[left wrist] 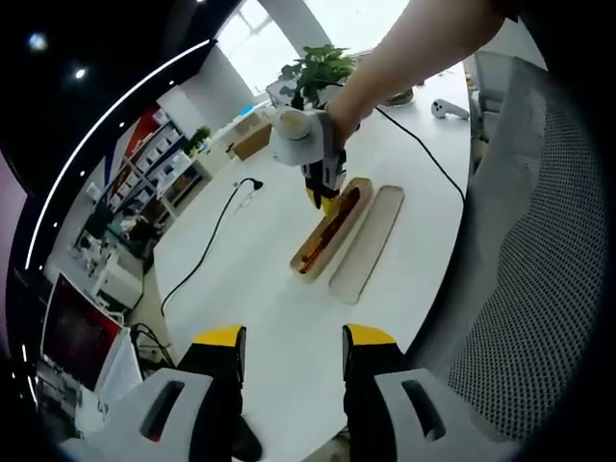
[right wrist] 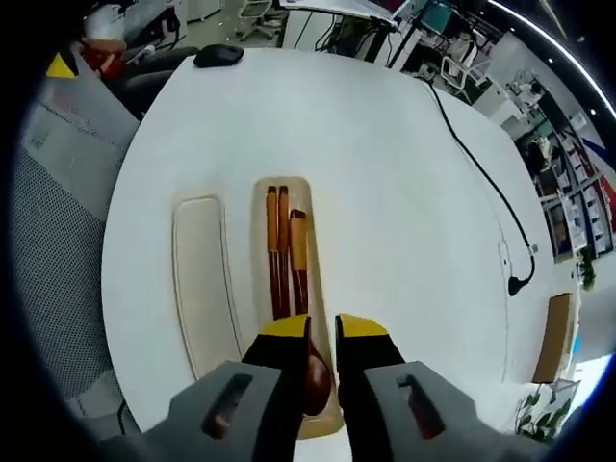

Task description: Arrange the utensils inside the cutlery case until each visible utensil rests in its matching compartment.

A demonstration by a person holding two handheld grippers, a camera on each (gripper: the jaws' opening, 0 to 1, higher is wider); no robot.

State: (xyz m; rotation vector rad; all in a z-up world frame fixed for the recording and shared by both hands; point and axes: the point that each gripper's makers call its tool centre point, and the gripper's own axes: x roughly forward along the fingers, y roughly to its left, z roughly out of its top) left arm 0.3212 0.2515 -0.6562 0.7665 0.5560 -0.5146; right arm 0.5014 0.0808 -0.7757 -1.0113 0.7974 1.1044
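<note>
Spoon of dark wood [right wrist: 306, 318], lying lengthwise beside two brown chopsticks [right wrist: 277, 252] in the open tan cutlery case [right wrist: 322, 252] on the white table [right wrist: 385, 173], has its bowl directly beneath the right claw [right wrist: 322, 327], narrowly parted and empty, handle pointing away; the left claw [left wrist: 294, 337] hangs well back, parted.

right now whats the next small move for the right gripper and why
Probably lift the right gripper straight up. Its jaws stand open over the spoon bowl, and the spoon and chopsticks already lie in the case, with the lid beside it.
</note>
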